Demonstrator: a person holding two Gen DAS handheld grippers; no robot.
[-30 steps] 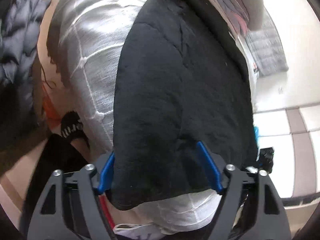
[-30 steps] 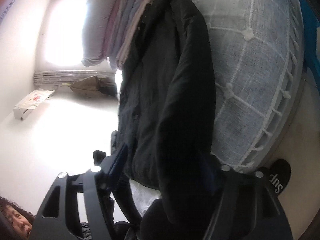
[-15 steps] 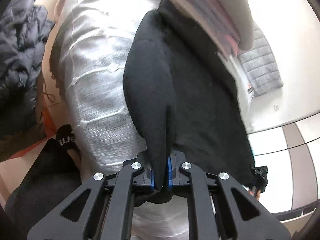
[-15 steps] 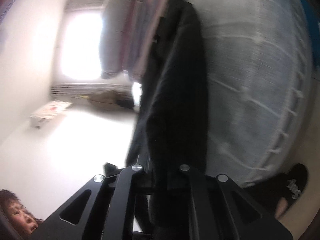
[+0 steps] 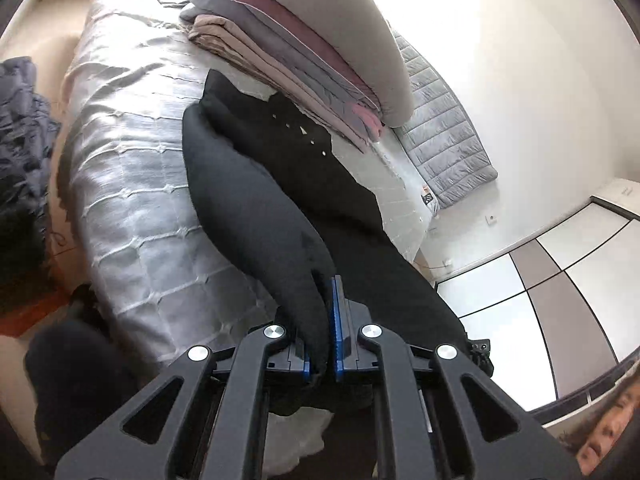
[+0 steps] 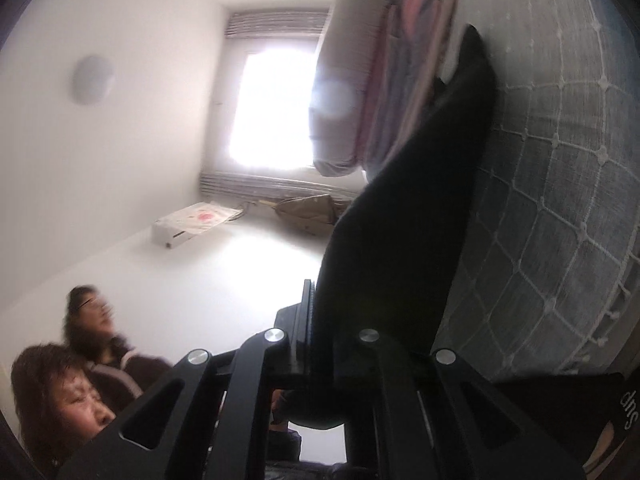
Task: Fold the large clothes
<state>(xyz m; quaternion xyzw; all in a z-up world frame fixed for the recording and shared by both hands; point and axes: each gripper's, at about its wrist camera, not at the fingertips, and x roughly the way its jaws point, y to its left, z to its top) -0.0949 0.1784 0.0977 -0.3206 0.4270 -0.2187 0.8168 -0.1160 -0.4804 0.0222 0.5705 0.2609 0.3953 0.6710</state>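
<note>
the right wrist view is blurred throughout. the right gripper (image 6: 320, 344) has its fingertips buried under the black garment (image 6: 404, 240), so the pinched spot is hidden. in the left wrist view the garment's (image 5: 280, 208) lower end runs behind the left gripper (image 5: 322, 344), and a dark pile (image 5: 20, 128) is cut by the left edge.

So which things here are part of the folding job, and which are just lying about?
In the job:
black garment
left gripper
right gripper
bed

Lying about:
stack of folded bedding
grey quilted mat
white box
</note>
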